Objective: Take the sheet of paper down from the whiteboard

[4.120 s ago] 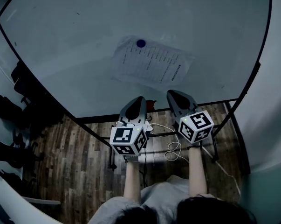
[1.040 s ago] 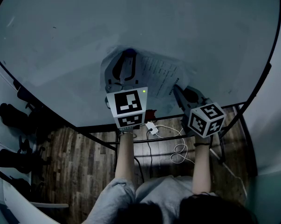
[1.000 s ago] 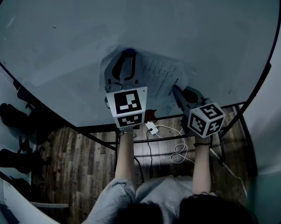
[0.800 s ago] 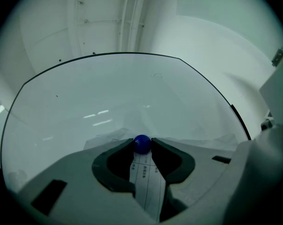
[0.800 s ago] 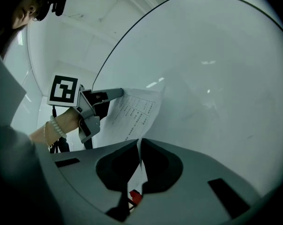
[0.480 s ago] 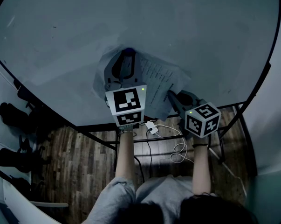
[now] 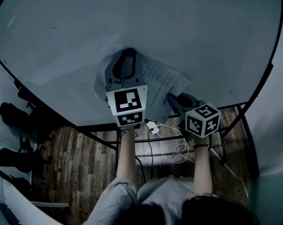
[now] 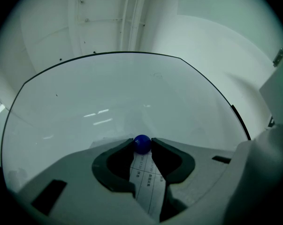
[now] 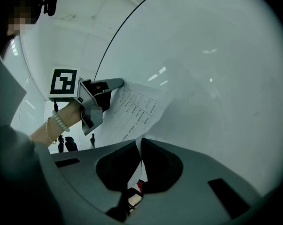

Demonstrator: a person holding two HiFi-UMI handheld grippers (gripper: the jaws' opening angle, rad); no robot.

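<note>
Right gripper view shows paper (image 9: 132, 110) edge pinched between jaws

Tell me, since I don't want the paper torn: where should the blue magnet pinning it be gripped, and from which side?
Grip the blue magnet by its rounded sides, coming straight at the whiteboard. It is a small knob standing proud of the flat board, so only its flanks offer hold. The left tool pinches it so; the right tool holds the sheet's lower edge.
</note>
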